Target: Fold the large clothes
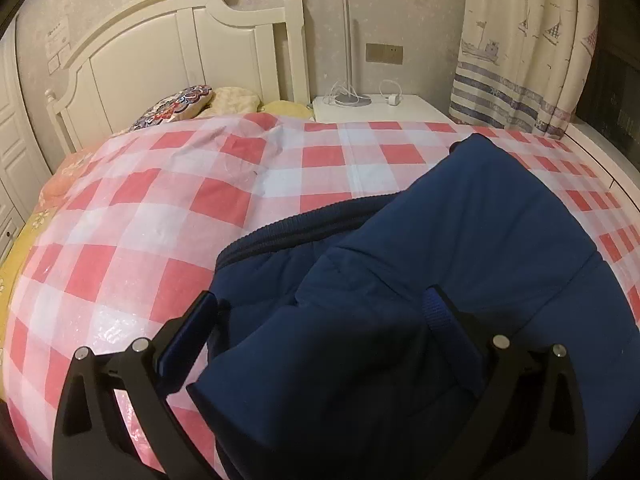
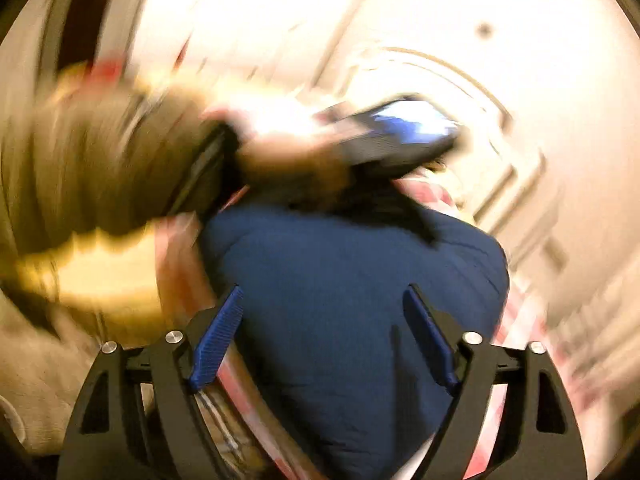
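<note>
Navy padded garment [image 1: 460, 248], likely a quilted jacket, lies heaped on the bed over a red-and-white checked cover [image 1: 168, 208], toward the near right of the mattress in the left wrist view. It looks soft and thick, with some loft and moderate weight for clothing; the smooth shell fabric is probably a little slippery, so a pinch on a single flat layer may slide off. Better holds would be the ribbed hem band [image 1: 304, 224], which runs dark along the garment's left edge, or a stitched seam where the padding bunches.

From the left wrist camera its long axis seems to run from the near edge of the bed up and to the right, ending in a rounded tip [image 1: 476, 142] pointing toward the curtain [image 1: 528, 44]; whether that tip is a sleeve or a hood I cannot tell.

The left gripper [image 1: 320, 312] hangs low over the bundle with its jaws wide apart, fabric between them but not clamped. The right gripper [image 2: 324, 308] also has its jaws apart above the blue cloth [image 2: 352, 280]; that view is heavily blurred.
</note>
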Motion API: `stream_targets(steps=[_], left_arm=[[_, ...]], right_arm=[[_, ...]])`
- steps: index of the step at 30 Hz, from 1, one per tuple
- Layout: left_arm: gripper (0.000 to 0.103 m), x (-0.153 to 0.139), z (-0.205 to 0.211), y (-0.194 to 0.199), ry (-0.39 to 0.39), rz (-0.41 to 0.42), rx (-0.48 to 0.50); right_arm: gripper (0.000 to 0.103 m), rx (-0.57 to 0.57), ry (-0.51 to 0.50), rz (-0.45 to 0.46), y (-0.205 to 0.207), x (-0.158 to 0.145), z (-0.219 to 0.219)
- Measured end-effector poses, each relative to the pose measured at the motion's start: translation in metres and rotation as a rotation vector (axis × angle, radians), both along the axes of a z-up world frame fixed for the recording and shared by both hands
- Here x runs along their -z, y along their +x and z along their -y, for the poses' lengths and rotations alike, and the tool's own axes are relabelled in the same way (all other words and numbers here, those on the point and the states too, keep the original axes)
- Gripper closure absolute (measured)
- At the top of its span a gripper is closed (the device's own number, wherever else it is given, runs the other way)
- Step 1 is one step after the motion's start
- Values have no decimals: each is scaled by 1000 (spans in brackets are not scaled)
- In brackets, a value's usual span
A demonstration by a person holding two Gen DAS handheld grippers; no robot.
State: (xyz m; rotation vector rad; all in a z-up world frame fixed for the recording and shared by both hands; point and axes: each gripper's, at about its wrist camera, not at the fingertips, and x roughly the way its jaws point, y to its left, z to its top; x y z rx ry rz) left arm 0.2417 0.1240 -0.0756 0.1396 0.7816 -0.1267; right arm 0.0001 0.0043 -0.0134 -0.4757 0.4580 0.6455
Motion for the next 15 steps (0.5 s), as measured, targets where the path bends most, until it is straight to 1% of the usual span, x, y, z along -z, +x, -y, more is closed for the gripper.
stream_targets(steps=[1, 3, 4, 5, 6, 7, 9, 10, 11, 12, 13, 15], left_arm=[[2, 0, 0, 1, 2, 2, 0], [2, -3, -1, 0, -1, 6, -1], [2, -4, -4, 0, -5, 8, -3], [2, -4, -6, 1, -8, 9, -4], [2, -3, -7, 2, -12, 10, -5], [2, -4, -7, -1, -15, 11, -5], [2, -5, -9, -4, -22, 11, -5], [2, -4, -9, -6, -22, 10, -7], [2, -3, -11, -5, -17, 4, -20], [2, -2, -13, -4, -18, -3, -28], [2, 0, -16, -2, -34, -18, -28], [2, 2, -20, 1, -67, -34, -21]], right_arm=[[28, 59, 65, 0, 20, -15, 21], [29, 103, 138, -32, 53, -34, 38], [31, 149, 158, -54, 77, -38, 48], [33, 201, 158, -78, 105, -40, 54], [36, 243, 152, -104, 135, -39, 57], [38, 273, 144, -123, 159, -35, 53], [39, 333, 138, -192, 208, -17, 58], [39, 351, 152, -259, 229, -6, 56], [39, 362, 148, -347, 250, 12, 51], [39, 362, 143, -395, 262, 30, 40], [37, 380, 149, -427, 275, 43, 39], [37, 409, 169, -444, 279, 47, 38]])
